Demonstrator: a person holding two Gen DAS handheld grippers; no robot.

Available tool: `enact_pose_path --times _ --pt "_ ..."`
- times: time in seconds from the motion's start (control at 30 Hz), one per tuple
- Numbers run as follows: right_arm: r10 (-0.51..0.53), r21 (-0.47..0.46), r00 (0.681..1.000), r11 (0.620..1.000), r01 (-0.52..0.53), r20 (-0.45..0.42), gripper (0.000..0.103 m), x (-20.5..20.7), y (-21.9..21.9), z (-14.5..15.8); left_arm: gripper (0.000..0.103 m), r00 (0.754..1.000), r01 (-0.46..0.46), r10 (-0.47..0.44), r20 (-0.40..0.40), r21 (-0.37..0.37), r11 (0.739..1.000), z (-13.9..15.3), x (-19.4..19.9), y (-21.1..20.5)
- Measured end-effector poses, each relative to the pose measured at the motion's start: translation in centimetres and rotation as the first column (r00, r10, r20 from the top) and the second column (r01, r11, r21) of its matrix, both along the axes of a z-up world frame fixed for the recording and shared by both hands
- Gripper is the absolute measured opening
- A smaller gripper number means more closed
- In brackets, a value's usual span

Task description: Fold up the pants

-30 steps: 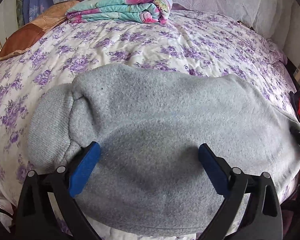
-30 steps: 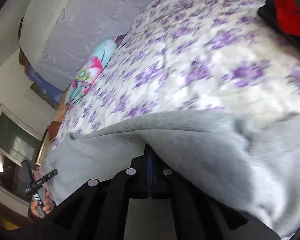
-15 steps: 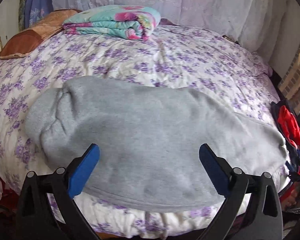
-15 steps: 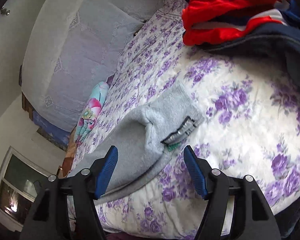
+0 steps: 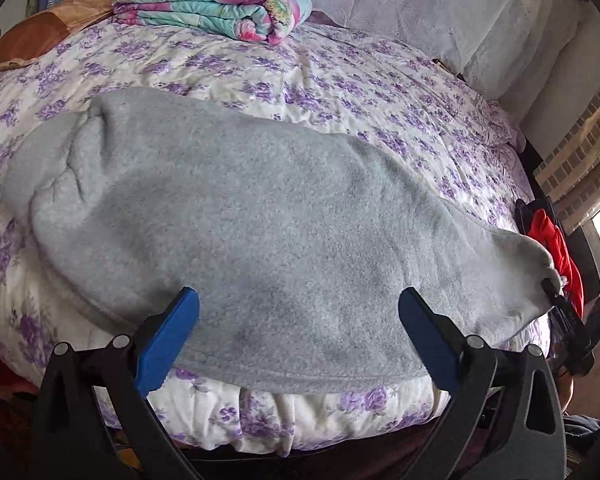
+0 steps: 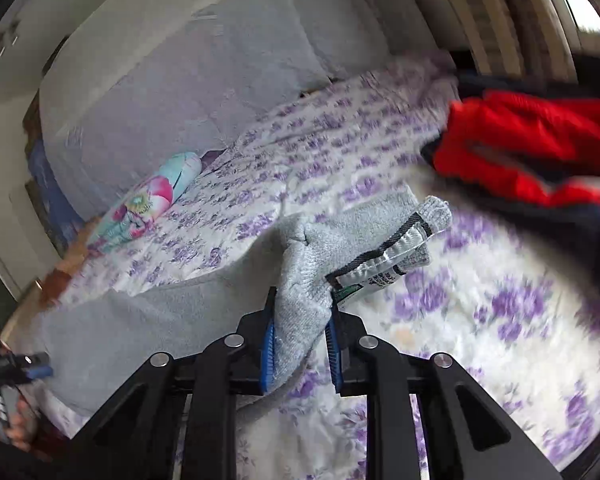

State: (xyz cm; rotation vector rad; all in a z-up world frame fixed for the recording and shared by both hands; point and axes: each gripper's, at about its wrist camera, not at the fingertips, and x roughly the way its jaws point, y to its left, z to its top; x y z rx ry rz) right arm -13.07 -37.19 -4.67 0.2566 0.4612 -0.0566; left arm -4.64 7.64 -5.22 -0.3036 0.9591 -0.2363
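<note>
Grey fleece pants (image 5: 240,224) lie folded lengthwise across the near side of a bed with a purple-flowered quilt (image 5: 340,80). My left gripper (image 5: 298,332) is open, its blue pads above the pants' near edge, holding nothing. In the right wrist view, my right gripper (image 6: 300,344) is shut on the pants' waistband end (image 6: 304,292), with the white care label (image 6: 384,268) hanging out beside it. The right gripper also shows at the far right of the left wrist view (image 5: 556,300), at the pants' end.
A folded floral blanket (image 5: 216,8) and a brown pillow (image 5: 40,36) lie at the bed's far side. Red and dark clothes (image 6: 532,148) are piled at the bed's right end. A white padded headboard (image 5: 440,8) stands behind. The bed's edge (image 5: 300,420) drops off just below the pants.
My right gripper was open half a second ago and has closed on the pants' waistband end. My left gripper stayed open and drew back a little from the pants.
</note>
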Motion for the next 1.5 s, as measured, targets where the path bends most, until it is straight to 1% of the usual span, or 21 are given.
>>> enact_pose_path --times 0.03,0.1,0.2,0.27,0.37,0.4,0.43,0.5,0.57,0.63,0.73,0.8,0.9,0.97,1.03,1.07,1.17,1.27,1.33,1.43,1.5 --pt "0.007 -0.161 1.000 0.987 -0.004 0.018 0.022 0.1 2.9 1.8 0.097 1.000 -0.005 0.005 0.002 -0.007 1.000 0.1 -0.1 0.4" --pt "0.061 -0.416 0.998 0.909 -0.042 0.034 0.022 0.7 8.5 4.2 0.097 1.000 -0.012 0.012 0.014 -0.005 1.000 0.3 -0.5 0.6" --pt "0.203 -0.678 0.979 0.719 -0.153 -0.007 0.021 1.9 17.6 4.2 0.097 0.999 -0.016 0.016 0.038 -0.011 1.000 0.6 -1.2 0.8" --pt "0.297 -0.792 0.951 0.559 -0.245 -0.085 0.022 2.6 23.2 1.5 0.097 0.999 -0.022 0.023 0.047 -0.020 1.000 0.7 -1.8 1.1" --pt "0.352 -0.842 0.876 0.310 -0.443 -0.331 0.030 3.8 29.5 -5.1 0.097 0.998 -0.049 0.051 0.046 -0.038 0.998 0.4 -2.6 2.1" --pt "0.338 -0.872 0.881 0.247 -0.422 -0.331 0.029 3.5 30.4 -6.9 0.097 0.997 -0.061 0.062 0.041 -0.046 0.997 0.2 -2.8 2.6" --pt "0.356 -0.899 0.889 0.219 -0.380 -0.290 0.023 2.6 31.0 -7.2 0.097 0.997 -0.073 0.075 0.036 -0.051 0.996 0.0 -2.9 3.1" --pt "0.389 -0.884 0.872 0.233 -0.404 -0.296 0.027 1.8 30.7 -6.1 0.097 0.995 -0.098 0.100 0.028 -0.055 0.994 -0.3 -3.3 4.2" --pt "0.452 -0.829 0.839 0.310 -0.467 -0.303 0.057 1.0 29.6 -3.8 0.097 0.993 -0.120 0.121 0.014 -0.058 0.991 -0.6 -3.5 5.1" --pt "0.504 -0.761 0.814 0.393 -0.516 -0.291 0.057 0.3 28.6 -0.9 0.097 0.991 -0.135 0.136 0.005 -0.066 0.989 -0.9 -3.4 5.8" --pt "0.458 -0.748 0.854 0.470 -0.468 -0.246 0.052 1.3 27.1 2.1 0.097 0.989 -0.145 0.145 -0.002 -0.083 0.986 -1.2 -3.3 6.2" --pt "0.417 -0.742 0.869 0.487 -0.460 -0.265 0.050 3.2 26.4 2.5 0.097 0.991 -0.133 0.133 -0.004 -0.094 0.987 -1.2 -3.0 5.8" --pt "0.403 -0.649 0.825 0.513 -0.561 -0.395 0.050 6.6 25.2 -0.1 0.097 0.993 -0.117 0.117 -0.006 -0.086 0.989 -1.4 -2.9 5.1" --pt "0.459 -0.565 0.769 0.522 -0.639 -0.445 0.027 7.6 25.2 -1.6 0.097 0.993 -0.117 0.116 -0.012 -0.087 0.989 -1.6 -3.0 5.1" --pt "0.475 -0.575 0.786 0.539 -0.615 -0.395 0.010 6.9 25.2 -0.7 0.097 0.992 -0.127 0.126 -0.015 -0.090 0.988 -1.6 -3.1 5.5" --pt "0.497 -0.570 0.786 0.547 -0.613 -0.368 0.009 6.4 25.0 0.2 0.097 0.991 -0.135 0.134 -0.015 -0.092 0.987 -1.6 -3.3 5.7" --pt "0.550 -0.525 0.760 0.557 -0.643 -0.346 0.009 5.5 24.4 1.9 0.097 0.988 -0.156 0.155 -0.019 -0.106 0.982 -1.6 -3.5 6.7" --pt "0.556 -0.497 0.733 0.542 -0.678 -0.393 0.010 6.2 24.8 0.0 0.097 0.983 -0.184 0.182 -0.031 -0.127 0.975 -2.0 -3.3 7.7" --pt "0.537 -0.499 0.735 0.542 -0.676 -0.414 0.012 7.1 24.8 -1.9 0.097 0.976 -0.217 0.212 -0.050 -0.163 0.962 -2.5 -3.2 8.4" --pt "0.545 -0.475 0.746 0.576 -0.665 -0.382 0.015 7.0 24.2 -1.3 0.097 0.968 -0.249 0.239 -0.070 -0.236 0.939 -3.3 -3.0 9.4" --pt "0.553 -0.492 0.763 0.588 -0.642 -0.336 0.027 5.9 23.7 -0.2 0.098 0.964 -0.265 0.255 -0.074 -0.271 0.925 -3.1 -3.1 9.7"
